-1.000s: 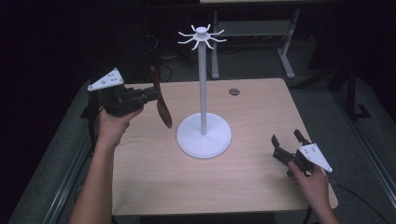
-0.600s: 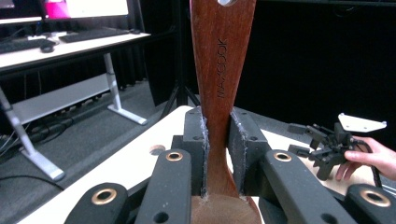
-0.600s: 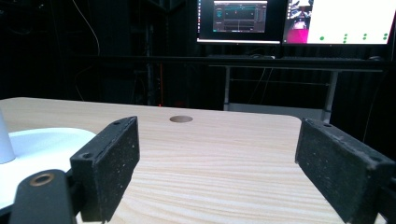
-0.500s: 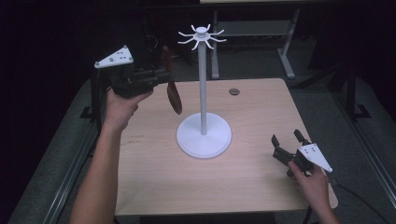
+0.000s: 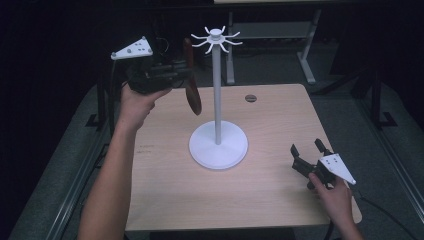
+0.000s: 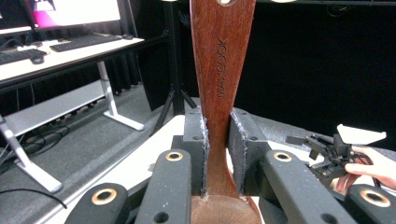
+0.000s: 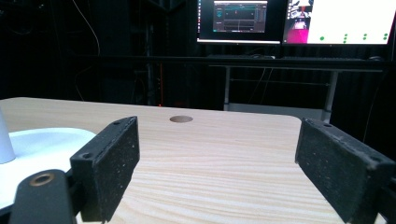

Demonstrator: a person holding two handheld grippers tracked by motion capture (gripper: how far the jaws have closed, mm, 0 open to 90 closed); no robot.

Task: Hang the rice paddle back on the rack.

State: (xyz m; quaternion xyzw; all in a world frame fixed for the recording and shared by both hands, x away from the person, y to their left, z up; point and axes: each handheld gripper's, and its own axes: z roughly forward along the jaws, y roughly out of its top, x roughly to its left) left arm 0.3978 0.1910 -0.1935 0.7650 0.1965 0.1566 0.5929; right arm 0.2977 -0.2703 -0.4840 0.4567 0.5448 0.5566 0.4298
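We hold a wooden spoon (image 6: 223, 60) of dark reddish-brown wood, smooth and flat along the handle, with the word MAXCOOK burned lengthwise into it. The handle is narrowest where it is gripped and broadens away from there; in the left gripper view the edge of a hole shows at the very top of the handle, and the start of the rounded bowl shows at the bottom edge, below the pads.

Our left gripper (image 5: 186, 74) is clenched on the spoon: in the left gripper view both black pads (image 6: 195, 140) press flat on the narrow neck, one on each side, just above the bowl. In the high view that gripper is raised well above the surface (image 5: 280, 200), at the left, beside the upper part of the white stand (image 5: 218, 145), whose pole ends in a ring of small hooks.

The spoon crosses the gripper at right angles to the jaws. Its long axis runs close to upright, slightly tilted, with the handle end up, near the level of the hooks but still apart from them, and the bowl (image 5: 194, 100) hanging down below the gripper, clear of the surface.

Our right gripper (image 5: 306, 154) rests low at the right part of the surface, jaws spread wide with bare wood between them.
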